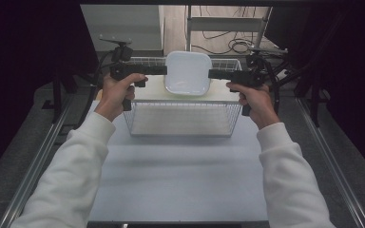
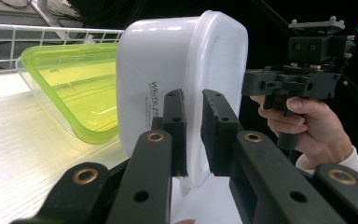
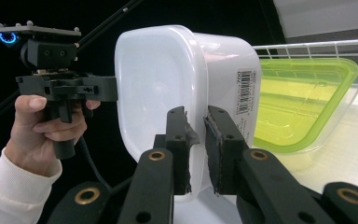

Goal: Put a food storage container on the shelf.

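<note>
The white plastic tub point(image 1: 188, 72) hangs between the two grippers above the wire basket point(image 1: 183, 124), the left gripper point(image 2: 193, 135) clamped on one rim and the right gripper point(image 3: 196, 148) clamped on the opposite rim. It looks light, thin-walled and slick, so the stiff rim is probably the safest hold. Behind it lies a green-lidded container point(image 2: 74, 88).

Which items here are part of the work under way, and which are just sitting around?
In the job: white container, left gripper and right gripper clamped on its opposite rims, wire basket.
Lying about: green-lidded clear container, floor cables.
</note>
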Available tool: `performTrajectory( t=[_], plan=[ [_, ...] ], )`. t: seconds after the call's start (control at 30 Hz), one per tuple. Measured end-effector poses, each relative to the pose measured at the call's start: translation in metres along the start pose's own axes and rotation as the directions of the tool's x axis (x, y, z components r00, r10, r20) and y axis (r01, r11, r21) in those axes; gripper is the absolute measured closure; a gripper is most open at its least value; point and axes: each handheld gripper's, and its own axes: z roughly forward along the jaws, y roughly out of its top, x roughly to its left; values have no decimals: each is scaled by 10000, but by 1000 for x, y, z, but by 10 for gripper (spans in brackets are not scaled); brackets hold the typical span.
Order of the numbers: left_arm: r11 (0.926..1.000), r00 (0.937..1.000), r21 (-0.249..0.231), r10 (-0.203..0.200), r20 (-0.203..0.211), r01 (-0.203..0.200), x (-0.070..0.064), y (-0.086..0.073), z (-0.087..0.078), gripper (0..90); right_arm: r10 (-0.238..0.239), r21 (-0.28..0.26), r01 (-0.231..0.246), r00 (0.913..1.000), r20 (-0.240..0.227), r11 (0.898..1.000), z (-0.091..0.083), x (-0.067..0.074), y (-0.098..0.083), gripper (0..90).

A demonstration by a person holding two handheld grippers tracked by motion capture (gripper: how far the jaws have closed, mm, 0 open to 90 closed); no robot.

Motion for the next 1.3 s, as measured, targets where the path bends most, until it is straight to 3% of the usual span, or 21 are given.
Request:
performTrajectory(
  t=[0.63,0.77,1.0,1.3],
  plan=[
    [9996,9998,-194,-210,-36,209,8,22,5,803,-49,25,49,9998,177,10000,5,-2,32,791],
    [9987,9989,-216,-457,55,458,13,27,10,802,-19,56,17,9996,292,10000,7,-5,40,790],
    [9964,9963,-56,-850,-80,849,29,33,18,801,454,233,-463,9982,382,9987,19,-20,46,789],
    [9933,9936,224,-1129,-53,1130,36,33,24,801,884,402,-904,9949,495,9951,23,-29,47,788]
  ],
)
